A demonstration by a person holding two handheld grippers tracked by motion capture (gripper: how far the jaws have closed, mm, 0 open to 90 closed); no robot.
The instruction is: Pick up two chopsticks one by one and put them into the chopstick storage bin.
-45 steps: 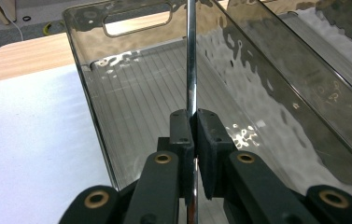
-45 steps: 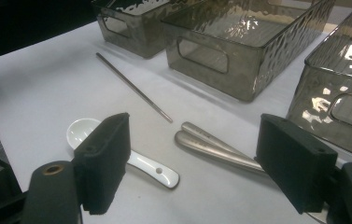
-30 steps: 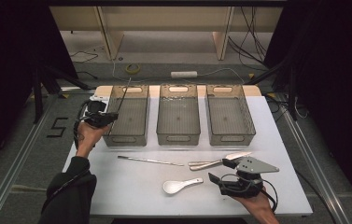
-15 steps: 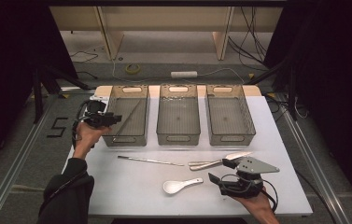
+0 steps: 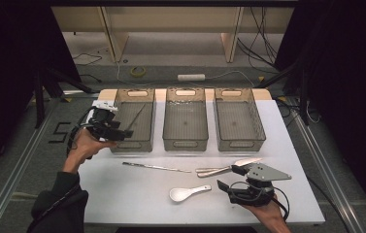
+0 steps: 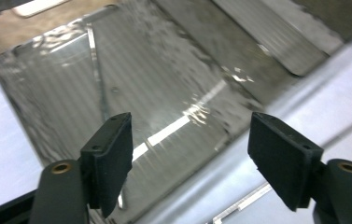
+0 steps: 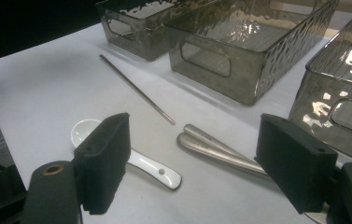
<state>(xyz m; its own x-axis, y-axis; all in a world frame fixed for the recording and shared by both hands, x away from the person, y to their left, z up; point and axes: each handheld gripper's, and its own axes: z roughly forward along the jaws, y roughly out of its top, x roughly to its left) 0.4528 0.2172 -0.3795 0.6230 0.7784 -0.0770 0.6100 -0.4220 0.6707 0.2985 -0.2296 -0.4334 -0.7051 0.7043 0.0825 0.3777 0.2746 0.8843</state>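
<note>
A thin metal chopstick leans inside the left smoked-plastic bin. My left gripper hovers over that bin's front left corner; its jaws have just been opening and stand open with nothing between them. In the left gripper view the chopstick lies in the bin beyond my gripper. My right gripper rests open near the table's front right. Ahead of it lie a white ceramic spoon, a second chopstick and two metal utensil handles, all beyond my right gripper.
The middle bin and the right bin stand in a row with the left one at the back of the white table. The second chopstick, the spoon and the metal utensils lie in front of them.
My left gripper has opened and let go of the chopstick, which dropped into the left bin. The left hand has lifted and drawn back a little. The right hand has kept still.
</note>
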